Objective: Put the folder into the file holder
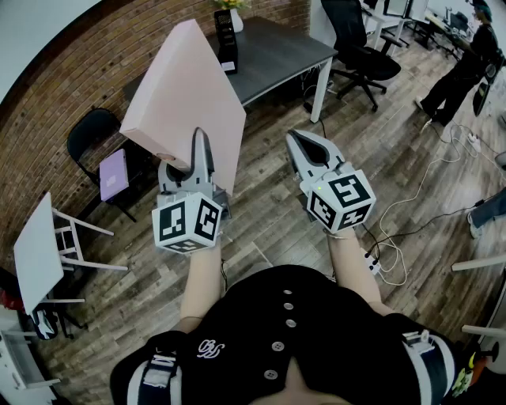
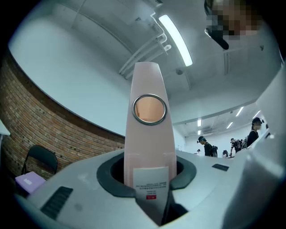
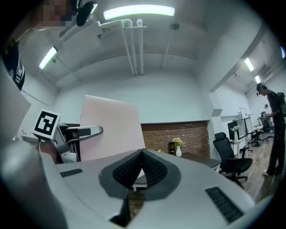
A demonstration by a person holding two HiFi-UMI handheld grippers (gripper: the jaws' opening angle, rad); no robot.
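A large pink folder (image 1: 182, 95) is lifted in the air over the wooden floor, tilted, with my left gripper (image 1: 201, 141) shut on its lower edge. In the left gripper view its spine (image 2: 149, 147) stands upright between the jaws, showing a metal finger ring and a white label. My right gripper (image 1: 300, 141) hovers to the right of the folder, shut and empty; in its own view the jaws (image 3: 142, 154) meet at the tip, and the folder (image 3: 111, 129) shows to the left. The black file holder (image 1: 226, 39) stands on the dark table (image 1: 277, 55) beyond.
A white vase with flowers (image 1: 236, 17) stands beside the file holder. A black folding chair (image 1: 99, 142) bearing a purple book and a white stool (image 1: 47, 253) are at the left. Office chairs (image 1: 360, 55), floor cables (image 1: 411, 229) and a person (image 1: 462, 67) are at the right.
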